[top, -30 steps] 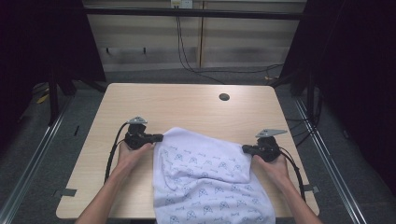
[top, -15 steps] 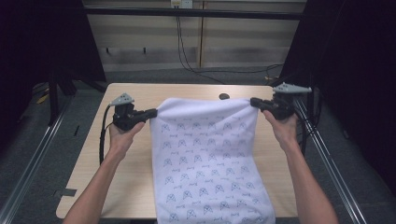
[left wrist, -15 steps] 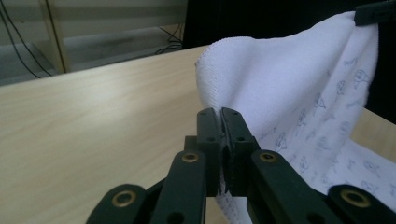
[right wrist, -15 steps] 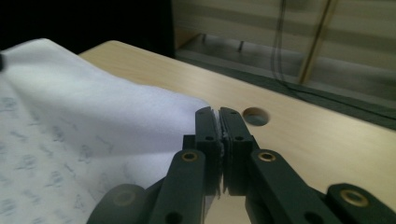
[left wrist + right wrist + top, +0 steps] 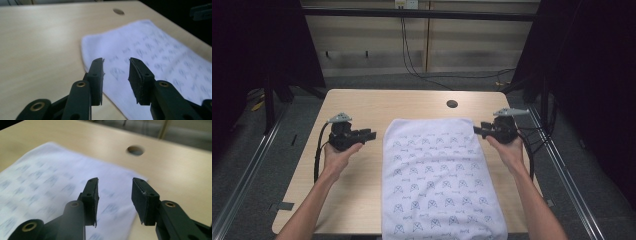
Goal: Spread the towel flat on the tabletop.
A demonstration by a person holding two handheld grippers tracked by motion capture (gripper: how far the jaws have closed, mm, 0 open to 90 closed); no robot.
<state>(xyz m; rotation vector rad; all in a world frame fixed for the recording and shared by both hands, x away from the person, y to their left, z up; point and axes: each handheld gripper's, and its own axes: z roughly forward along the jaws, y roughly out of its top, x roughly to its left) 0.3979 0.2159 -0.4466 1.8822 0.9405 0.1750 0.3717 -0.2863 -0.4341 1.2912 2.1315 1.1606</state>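
A white towel [image 5: 437, 175] with a small blue repeated print lay flat on the wooden desk [image 5: 362, 105], spread lengthwise from just short of the round cable hole [image 5: 452, 104] at the far side to the near edge, where its end hung over. It sat right of the desk's middle, its far edge straight and its long sides roughly parallel to the desk's sides.

The left gripper [image 5: 368, 135] was held in the person's left hand [image 5: 337, 155] just left of the towel's far left corner, apart from the cloth, with bare desk between them. Its jaws had just been opening and stood partly apart with nothing between them; in the left gripper view [image 5: 116, 68] the towel [image 5: 155, 57] lay beyond and below the pads, not touched.

The right gripper [image 5: 478, 130] was held in the right hand [image 5: 509, 150] at the towel's far right corner, its tips just beside or over the cloth's edge. Its jaws had likewise just been opening and stood apart, holding nothing; in the right gripper view [image 5: 115, 192] the towel [image 5: 42, 182] and the hole [image 5: 135, 150] showed past the empty gap.

A black cable [image 5: 318, 155] trailed from the left gripper along the desk toward the near side.
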